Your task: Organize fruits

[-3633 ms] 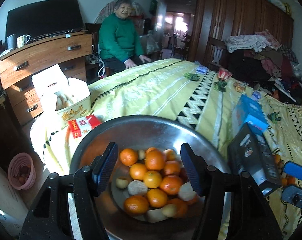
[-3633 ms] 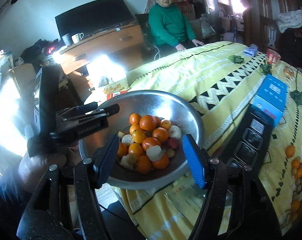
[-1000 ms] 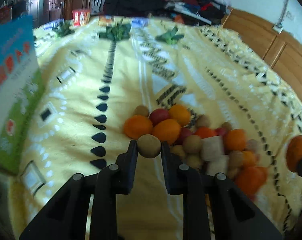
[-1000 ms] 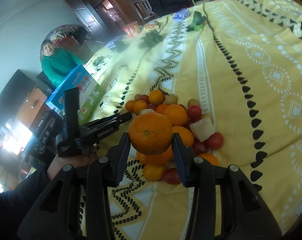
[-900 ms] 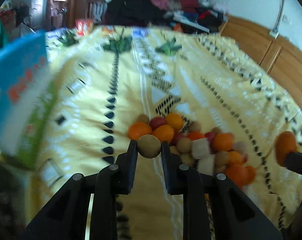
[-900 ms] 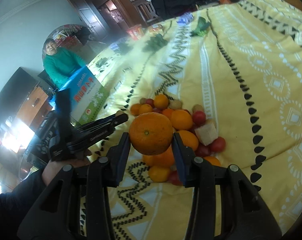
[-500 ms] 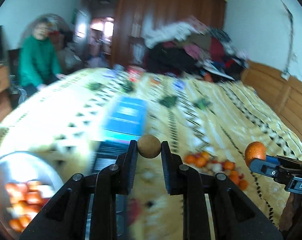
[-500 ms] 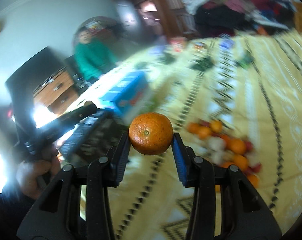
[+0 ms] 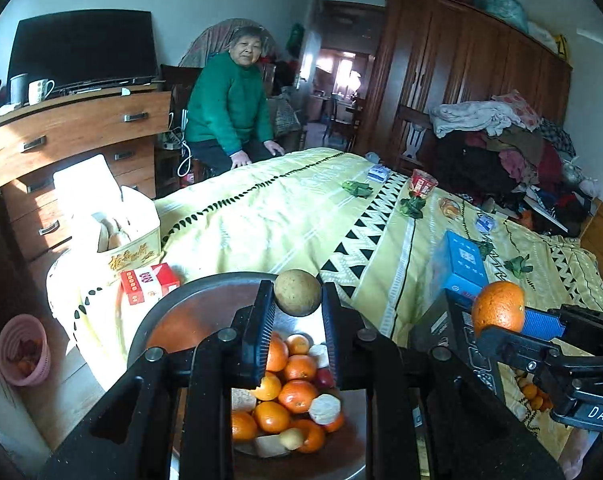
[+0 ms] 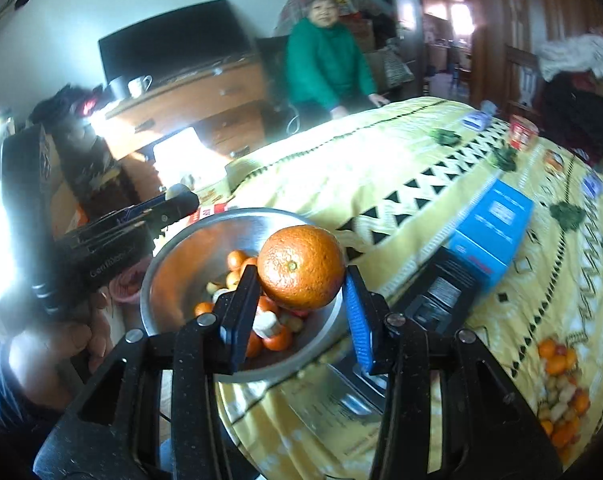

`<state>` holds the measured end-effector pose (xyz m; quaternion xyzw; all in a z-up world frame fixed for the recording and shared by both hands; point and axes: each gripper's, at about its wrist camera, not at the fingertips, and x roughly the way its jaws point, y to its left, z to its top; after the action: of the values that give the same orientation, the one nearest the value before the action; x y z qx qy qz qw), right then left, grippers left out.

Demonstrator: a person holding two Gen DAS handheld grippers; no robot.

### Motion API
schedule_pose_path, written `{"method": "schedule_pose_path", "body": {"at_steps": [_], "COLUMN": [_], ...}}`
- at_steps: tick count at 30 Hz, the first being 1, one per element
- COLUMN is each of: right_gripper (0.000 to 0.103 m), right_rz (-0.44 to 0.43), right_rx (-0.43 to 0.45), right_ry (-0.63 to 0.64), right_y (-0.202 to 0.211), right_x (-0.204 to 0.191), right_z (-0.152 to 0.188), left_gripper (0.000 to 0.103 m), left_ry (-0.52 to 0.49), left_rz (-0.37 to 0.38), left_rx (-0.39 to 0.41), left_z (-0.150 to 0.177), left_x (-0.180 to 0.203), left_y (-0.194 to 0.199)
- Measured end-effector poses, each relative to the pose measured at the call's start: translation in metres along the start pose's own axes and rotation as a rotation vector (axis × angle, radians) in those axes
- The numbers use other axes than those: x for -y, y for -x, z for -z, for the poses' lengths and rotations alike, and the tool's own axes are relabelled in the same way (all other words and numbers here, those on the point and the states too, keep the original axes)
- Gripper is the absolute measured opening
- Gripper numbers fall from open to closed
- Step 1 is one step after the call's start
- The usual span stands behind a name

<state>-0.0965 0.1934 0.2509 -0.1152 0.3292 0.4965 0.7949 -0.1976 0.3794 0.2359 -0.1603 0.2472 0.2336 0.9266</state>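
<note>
The small tan fruit [image 9: 297, 292] pinched in my left hand-held gripper [image 9: 297, 304] now hangs over the steel bowl [image 9: 205, 292]; a second ago it was down at the loose heap of fruit [image 10: 561, 392] on the bed [image 9: 285, 216]. My right hand-held gripper [image 10: 301, 280] has made the same swing and its blue pads are clamped on a big orange [image 10: 301, 266], just above the bowl's near rim. I judge both fruits are ready to be let go.

The tan one is round, matte and faintly speckled; the orange is pebbled and glossy, stem scar facing me. The bowl is wide, shallow, brushed metal, already holding mandarins and pale cut chunks. It sits at the bed's corner beside a black box [image 9: 457, 336] and a blue carton [image 9: 461, 264].
</note>
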Motion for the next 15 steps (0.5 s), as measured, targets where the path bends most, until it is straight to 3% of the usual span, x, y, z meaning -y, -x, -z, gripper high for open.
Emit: {"method": "schedule_pose_path", "body": {"at_steps": [9, 15], "right_gripper": [0.043, 0.043], "right_rz": [0.029, 0.046], "right_rx": [-0.068, -0.097], "right_ry": [0.082, 0.092], "right_y": [-0.047, -0.064], "right_x": [-0.04, -0.049], "right_z": [-0.018, -0.023], "left_gripper": [0.023, 0.023], "left_ry": [0.076, 0.095], "left_rz": [-0.004, 0.006], "left_rx": [-0.054, -0.071], "left_z": [0.018, 0.021], "left_x": [-0.049, -0.061], "left_y": [-0.02, -0.029]}}
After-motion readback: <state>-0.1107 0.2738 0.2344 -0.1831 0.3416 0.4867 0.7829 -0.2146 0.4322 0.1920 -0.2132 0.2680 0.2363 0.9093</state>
